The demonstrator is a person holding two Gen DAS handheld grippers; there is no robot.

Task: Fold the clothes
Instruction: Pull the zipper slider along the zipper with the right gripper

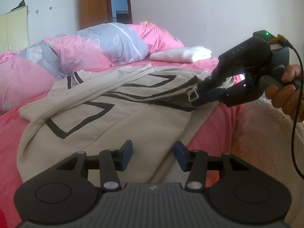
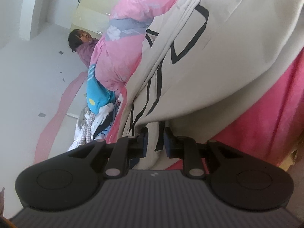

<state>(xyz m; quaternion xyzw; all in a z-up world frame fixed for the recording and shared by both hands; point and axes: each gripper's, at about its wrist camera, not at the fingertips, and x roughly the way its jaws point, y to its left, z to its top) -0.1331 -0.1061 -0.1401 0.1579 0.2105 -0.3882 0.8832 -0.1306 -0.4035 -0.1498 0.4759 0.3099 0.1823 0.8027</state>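
Working on a beige jacket with a black line pattern, spread wrinkled on the pink bed sheet, front open along the zipper, and one sleeve thrown across the body.

Pinching the zipper edge with the right gripper: pads closed on the cloth, with a strip of beige fabric pressed between them in the right wrist view. Lifting that edge a little above the sheet, so that the cloth rises toward the pads.

Holding the left gripper over the near part of the jacket, pads apart, nothing between them. As far as visible, not touching the cloth.

Judged from this, only at the beginning for this jacket. No clean fold to see yet: front not closed, sleeve not laid in neatly, body not doubled over. Probably at the step of arranging the open front before a first fold, but not possible to say for sure.

Seemingly done already: one white garment, folded flat, at the far side of the bed just beside the flowered duvet.

Left to do, most likely: the whole folding of the jacket, and then a pile of mixed clothes beyond the bed edge in the right wrist view. Cannot tell whether on the floor or in a basket. In total, judged as an early part of the task.
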